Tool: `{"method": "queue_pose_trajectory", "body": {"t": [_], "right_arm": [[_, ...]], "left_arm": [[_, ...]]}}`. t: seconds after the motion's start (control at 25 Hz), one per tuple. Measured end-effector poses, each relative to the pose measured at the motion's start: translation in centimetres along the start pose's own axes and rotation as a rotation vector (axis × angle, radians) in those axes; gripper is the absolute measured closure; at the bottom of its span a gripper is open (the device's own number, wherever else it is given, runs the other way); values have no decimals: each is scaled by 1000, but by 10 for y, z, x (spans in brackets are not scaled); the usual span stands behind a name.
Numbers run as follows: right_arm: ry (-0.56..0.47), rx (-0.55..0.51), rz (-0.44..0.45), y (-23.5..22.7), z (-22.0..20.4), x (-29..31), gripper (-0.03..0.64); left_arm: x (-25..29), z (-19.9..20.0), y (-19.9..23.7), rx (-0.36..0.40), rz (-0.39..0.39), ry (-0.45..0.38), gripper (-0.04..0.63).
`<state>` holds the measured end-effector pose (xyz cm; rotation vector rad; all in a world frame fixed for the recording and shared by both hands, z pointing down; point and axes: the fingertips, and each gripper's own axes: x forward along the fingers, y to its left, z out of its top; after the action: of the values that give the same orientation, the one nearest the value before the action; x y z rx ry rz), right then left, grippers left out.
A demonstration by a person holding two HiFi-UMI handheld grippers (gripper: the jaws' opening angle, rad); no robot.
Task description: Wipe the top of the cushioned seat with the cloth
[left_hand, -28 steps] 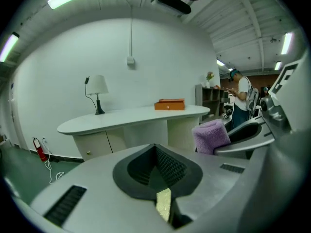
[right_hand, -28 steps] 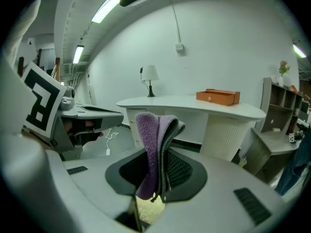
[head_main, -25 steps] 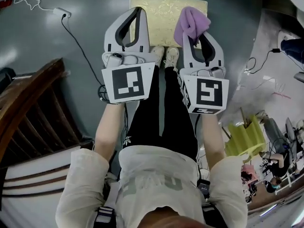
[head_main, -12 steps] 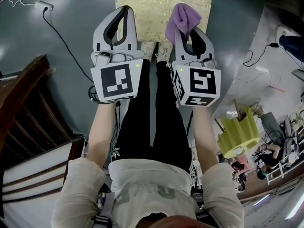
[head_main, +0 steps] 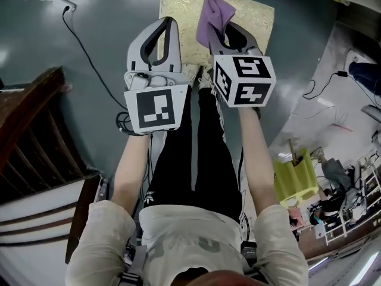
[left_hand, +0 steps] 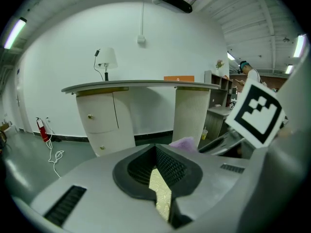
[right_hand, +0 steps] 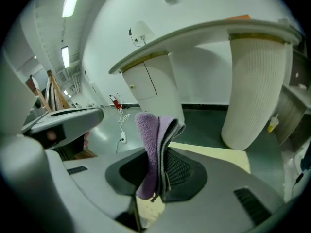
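Though unclear overhead, cloth (right_hand: 148, 130) between tongs (right_hand: 159, 152)

You have no writing you can read: the shirt print (head_main: 205, 243), lower centre, is blurred, and the marker cubes (head_main: 156, 107) carry only black-and-white squares.

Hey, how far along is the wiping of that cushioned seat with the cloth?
Done: the purple cloth is picked up, clamped between the jaws of the right gripper. In hand: it is held over the yellow cushioned seat; contact can't be confirmed. Left: the wiping itself. The left gripper is shut and empty alongside.
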<state>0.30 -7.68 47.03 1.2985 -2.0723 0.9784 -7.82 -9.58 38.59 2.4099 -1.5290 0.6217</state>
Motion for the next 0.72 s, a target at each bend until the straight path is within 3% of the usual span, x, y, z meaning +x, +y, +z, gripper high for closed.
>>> {"method": "queue_pose_trajectory", "body": {"t": [0.16,0.36,0.52,0.72], "right_arm": [[121,104,124,26,3,61,526],[253,203,194,50,1,124,526],[331,191,183,61,-3,154,526],[350,148,151,62,-9,164,526]], "left_arm": [[-10,-7,15,-31,28,12,589],[-23,-22,38,-38,67,59,589],[-33,-34,56,-64,105,82,589],[-43,-53,65,-82,131,143,589]]}}
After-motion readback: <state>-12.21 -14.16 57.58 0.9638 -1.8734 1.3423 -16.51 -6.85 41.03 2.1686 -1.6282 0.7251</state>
